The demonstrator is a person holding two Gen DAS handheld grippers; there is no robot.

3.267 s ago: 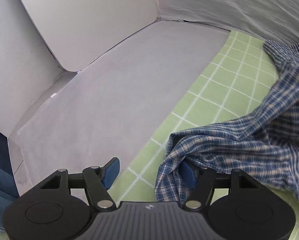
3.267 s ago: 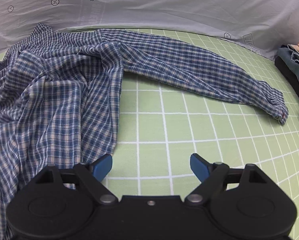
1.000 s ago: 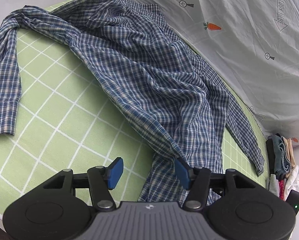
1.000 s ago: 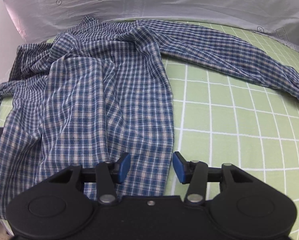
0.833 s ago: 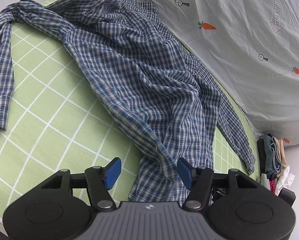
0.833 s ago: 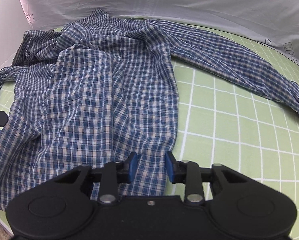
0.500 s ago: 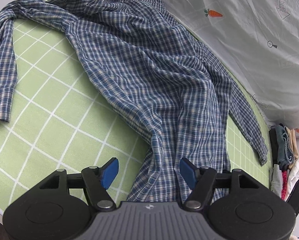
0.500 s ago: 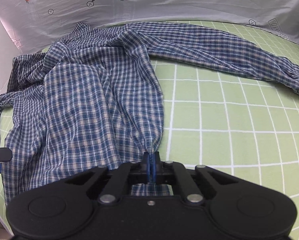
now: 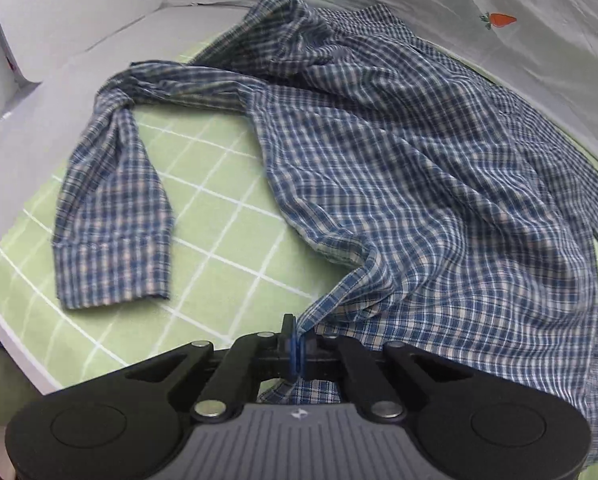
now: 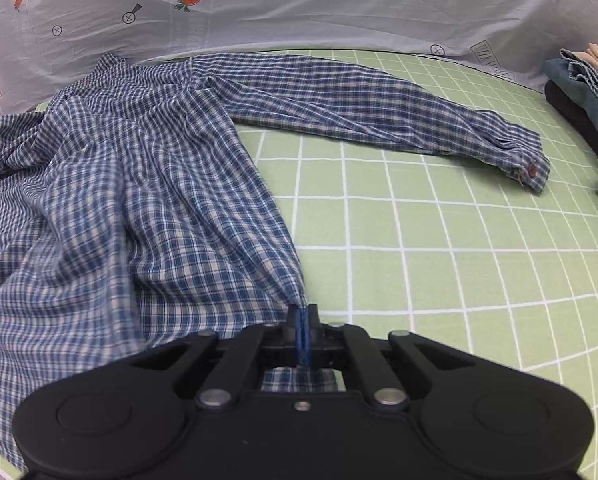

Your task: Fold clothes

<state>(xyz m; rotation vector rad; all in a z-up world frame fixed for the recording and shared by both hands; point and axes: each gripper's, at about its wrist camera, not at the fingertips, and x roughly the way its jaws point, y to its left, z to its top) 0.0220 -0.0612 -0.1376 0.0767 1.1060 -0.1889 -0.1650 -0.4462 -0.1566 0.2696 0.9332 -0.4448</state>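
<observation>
We see the shirt [image 9: 399,168] spread over the green mat [image 9: 219,216], one sleeve [image 9: 115,208] lying at nine o'clock in the left view. Our left gripper [image 9: 297,346] has just pinched shut on the hem at six o'clock, cloth caught between its blue pads. Our right gripper [image 10: 302,334] is likewise clamped on the hem, the other sleeve [image 10: 379,108] stretching toward two o'clock, near folded clothes [image 10: 583,92] at three.

The white sheet [image 10: 339,8] bears arrow signs reading "LOOK HERE".
</observation>
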